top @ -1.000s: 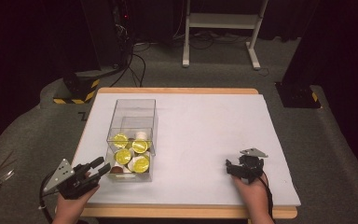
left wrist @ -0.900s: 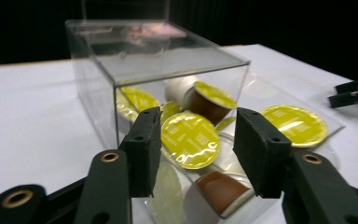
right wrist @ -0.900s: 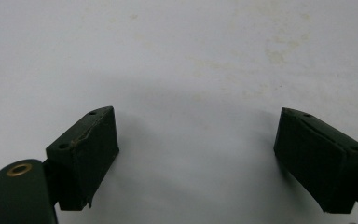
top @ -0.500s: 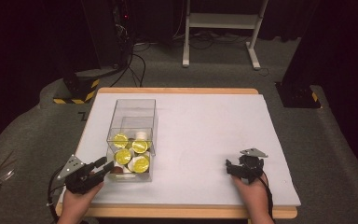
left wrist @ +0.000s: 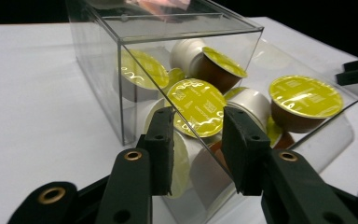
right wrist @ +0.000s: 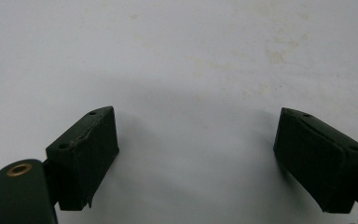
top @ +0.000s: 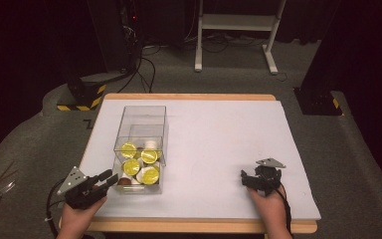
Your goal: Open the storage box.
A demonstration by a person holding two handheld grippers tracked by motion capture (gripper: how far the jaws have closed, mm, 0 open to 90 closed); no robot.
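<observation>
Clear box [top: 142,149] of yellow-lidded capsules [left wrist: 200,106] lies on the desk [top: 219,144], left of middle. Left tongs [left wrist: 198,140] at its near corner, jaws narrowed and just closing, nothing visibly pinched. Right tongs [right wrist: 196,154] spread wide over bare desk, well apart, holding nothing.

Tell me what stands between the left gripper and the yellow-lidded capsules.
The clear plastic box itself. The yellow-lidded capsules lie inside it, and in the left gripper view its transparent corner and wall stand between them and the left gripper, whose jaws have just been closing with nothing gripped between them.
</observation>
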